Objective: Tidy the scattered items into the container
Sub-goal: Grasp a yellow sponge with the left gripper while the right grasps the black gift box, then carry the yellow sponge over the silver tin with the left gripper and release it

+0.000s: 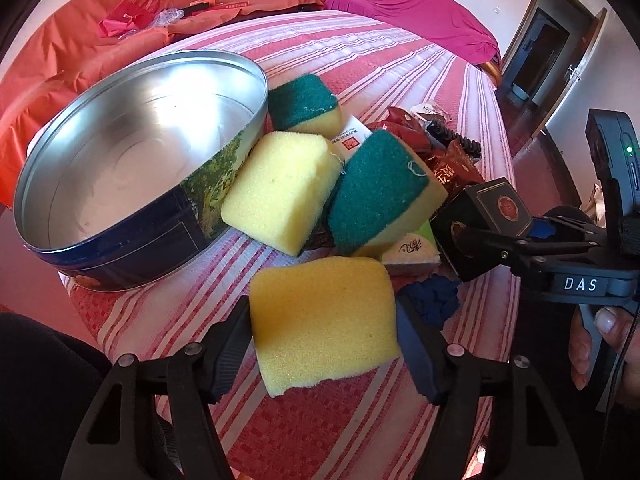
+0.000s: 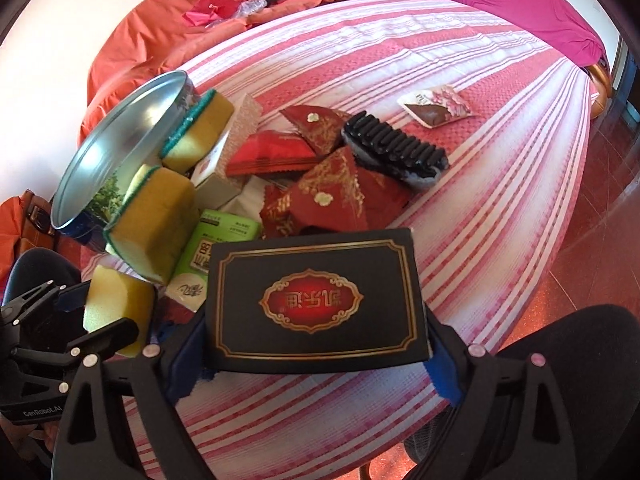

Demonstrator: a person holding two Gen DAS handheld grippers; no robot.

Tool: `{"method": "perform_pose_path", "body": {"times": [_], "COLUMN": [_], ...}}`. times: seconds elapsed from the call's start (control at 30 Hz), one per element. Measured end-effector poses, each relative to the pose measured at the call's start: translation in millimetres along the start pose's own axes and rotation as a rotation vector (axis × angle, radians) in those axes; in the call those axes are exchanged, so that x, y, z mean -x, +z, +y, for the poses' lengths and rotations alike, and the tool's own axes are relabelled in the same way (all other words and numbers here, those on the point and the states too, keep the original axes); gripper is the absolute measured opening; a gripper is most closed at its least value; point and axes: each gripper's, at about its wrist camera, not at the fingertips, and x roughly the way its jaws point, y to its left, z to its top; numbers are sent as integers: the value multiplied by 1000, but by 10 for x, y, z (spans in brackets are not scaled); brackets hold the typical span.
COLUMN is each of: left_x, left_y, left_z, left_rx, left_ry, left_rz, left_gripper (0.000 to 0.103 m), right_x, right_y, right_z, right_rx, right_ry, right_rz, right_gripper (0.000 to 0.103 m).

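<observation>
Here, sponge (image 1: 324, 320) between left fingers (image 1: 230, 346).

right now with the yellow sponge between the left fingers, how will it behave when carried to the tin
The yellow sponge looks porous and soft, so it probably squashes rather than slips between the left gripper. It likely weighs little for its bulk. Its blocky shape should land flat in the empty tin without rolling.

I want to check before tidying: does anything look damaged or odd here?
Yes. The yellow sponge in the left gripper has a torn, ragged lower edge. The round tin has nothing in it.
</observation>
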Motion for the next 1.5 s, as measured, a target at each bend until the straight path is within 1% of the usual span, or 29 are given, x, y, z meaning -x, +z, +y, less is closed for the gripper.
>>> {"method": "perform_pose_path", "body": {"times": [0.13,0.47,0.67,0.83,1.1,1.2,1.5], "left_x": [137,311,376,406,473,488,520], "left_y": [-3,178,249,263,337,364,448], "left_z": [21,105,259,362,434,432,436], "left_rx": [4,58,112,145,156,149,144], "left_ry": [3,10,25,36,54,73,100], "left_rz": [-42,-141,-175,-186,-225,-237,-264], "left_gripper": [71,71,71,71,71,71,71], "right_x": [154,379,417,438,474,485,492], "right_y": [-24,24,77,147,277,318,364], "right_z": [35,135,220,244,309,345,370], "right_rx": [4,12,35,44,60,69,76], "right_ry": [15,15,17,9,7,3,-8], "right_rz": [-35,-115,-125,-139,-153,-159,-156], "right_gripper": [93,93,93,93,93,93,93]}}
